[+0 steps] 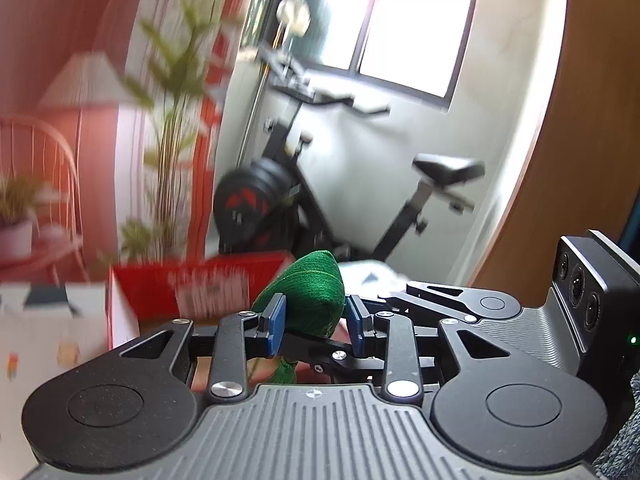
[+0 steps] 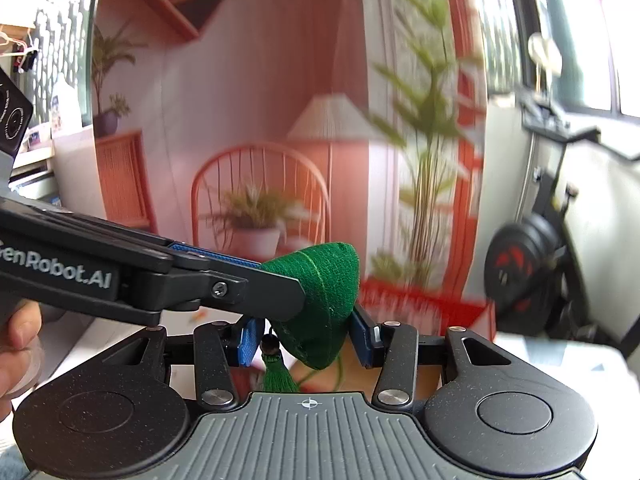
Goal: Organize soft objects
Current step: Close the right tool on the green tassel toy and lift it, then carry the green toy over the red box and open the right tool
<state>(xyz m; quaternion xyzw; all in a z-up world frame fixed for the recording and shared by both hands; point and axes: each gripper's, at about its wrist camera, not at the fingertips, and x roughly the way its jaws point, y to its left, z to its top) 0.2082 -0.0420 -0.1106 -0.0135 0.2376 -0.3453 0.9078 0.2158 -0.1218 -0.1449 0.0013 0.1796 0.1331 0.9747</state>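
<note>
A green thread-wrapped soft pouch (image 1: pixel 308 292), cone-shaped with a green tassel (image 2: pixel 278 372) hanging below, is held in mid-air. My left gripper (image 1: pixel 316 324) is shut on it; its blue pads (image 1: pixel 276 322) press both sides. In the right wrist view the pouch (image 2: pixel 324 300) sits between my right gripper's (image 2: pixel 306 340) blue pads (image 2: pixel 248 344), which touch or nearly touch it. The left gripper (image 2: pixel 276 276) comes in from the left and clamps the pouch's upper part.
A red box (image 1: pixel 192 288) stands on a patterned table (image 1: pixel 40 344) below. Behind are a tall green plant (image 2: pixel 432 152), an exercise bike (image 1: pixel 360 192), a window (image 1: pixel 400 20) and a pink printed backdrop (image 2: pixel 260 120). A wooden panel (image 1: pixel 580 140) is at the right.
</note>
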